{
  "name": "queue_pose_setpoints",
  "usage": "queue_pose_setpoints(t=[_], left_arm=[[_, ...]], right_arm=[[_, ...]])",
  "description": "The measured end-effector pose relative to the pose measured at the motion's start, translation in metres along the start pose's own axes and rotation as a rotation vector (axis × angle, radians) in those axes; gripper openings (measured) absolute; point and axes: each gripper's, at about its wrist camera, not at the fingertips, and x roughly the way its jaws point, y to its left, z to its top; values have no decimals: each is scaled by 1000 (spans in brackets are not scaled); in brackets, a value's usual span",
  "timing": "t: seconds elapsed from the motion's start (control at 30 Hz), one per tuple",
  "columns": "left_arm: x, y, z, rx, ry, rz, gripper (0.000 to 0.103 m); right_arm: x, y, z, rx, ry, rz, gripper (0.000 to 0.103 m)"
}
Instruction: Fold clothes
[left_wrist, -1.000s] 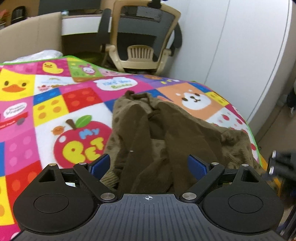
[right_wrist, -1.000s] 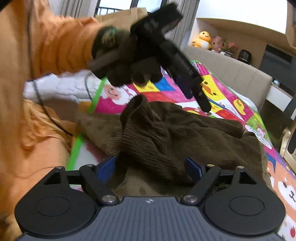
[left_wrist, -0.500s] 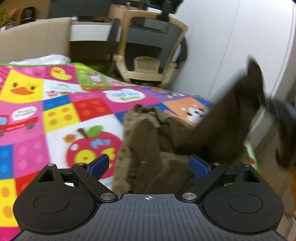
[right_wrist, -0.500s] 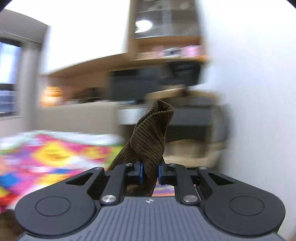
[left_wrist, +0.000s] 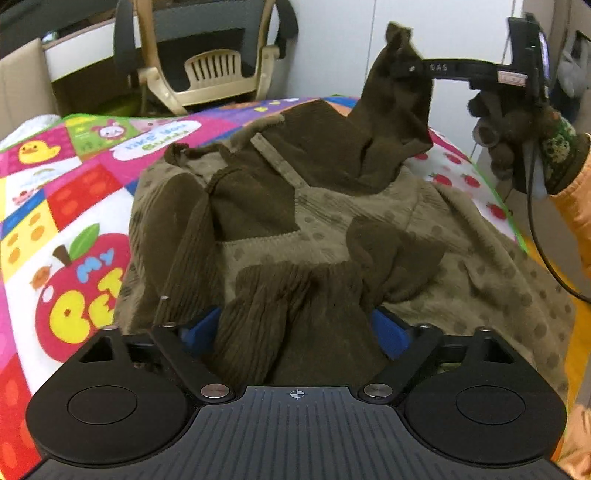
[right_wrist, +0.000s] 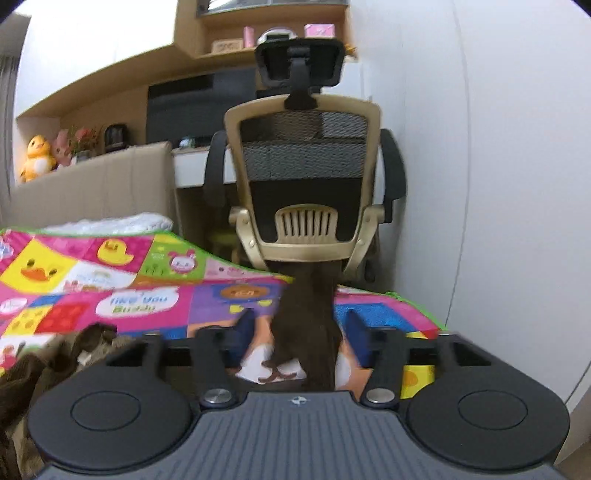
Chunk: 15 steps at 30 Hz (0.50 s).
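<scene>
- Task thing: dark brown corduroy garment with a lighter dotted lining (left_wrist: 332, 206), lying crumpled and part inside out on a bright patchwork cartoon blanket (left_wrist: 74, 184) that covers the bed. It sits toward the blanket's right edge, near the white wall
- Left tool (left_wrist: 295, 328): jaws spread wide and have just been closing; a bunched ribbed fold of the corduroy (left_wrist: 288, 302) fills the gap between the blue pads. The pads stand at its sides, with no squeeze showing in the cloth. Judged reason: taking hold of the near end to anchor it
- Right tool (right_wrist: 300, 328): jaws apart and have just been opening. A narrow dark strip of the garment (right_wrist: 308, 325) runs up between them, clear of both pads in its own view
- From the left wrist view, a corner of the garment (left_wrist: 395, 92) stands lifted well above the heap at the right tool's tip, the gloved hand (left_wrist: 517, 125) behind it. Whether it hangs on a finger or is falling cannot be told
- Judged purpose of the lift: drawing one end up and out so the crumpled piece can be spread flat before any fold
- Stage: early; no flat layer or fold yet
- Beige mesh-backed office chair (right_wrist: 306, 173) stands beyond the bed, uninvolved
</scene>
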Motion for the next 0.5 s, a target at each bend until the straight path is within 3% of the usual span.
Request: queue_pose_setpoints(t=[0.03, 0.1, 0.13, 0.17, 0.3, 0.37, 0.5], left_arm=[[-2, 1, -2, 7, -2, -5, 71], [-5, 6, -4, 4, 0, -13, 46], [-9, 10, -4, -6, -9, -13, 40], [-13, 16, -4, -20, -22, -12, 25], [-50, 54, 5, -92, -138, 74, 20], [-72, 85, 11, -140, -204, 174, 20], [-102, 153, 7, -230, -277, 434, 19]], right_arm=[[-4, -1, 2, 17, -15, -3, 67], [-17, 3, 13, 40, -29, 10, 73], [-21, 6, 15, 45, -27, 27, 80], [-24, 8, 18, 44, -21, 46, 84], [-27, 37, 23, 0, 25, 166, 90], [-22, 56, 25, -13, 64, 241, 100], [-3, 102, 25, 29, 197, 425, 103]])
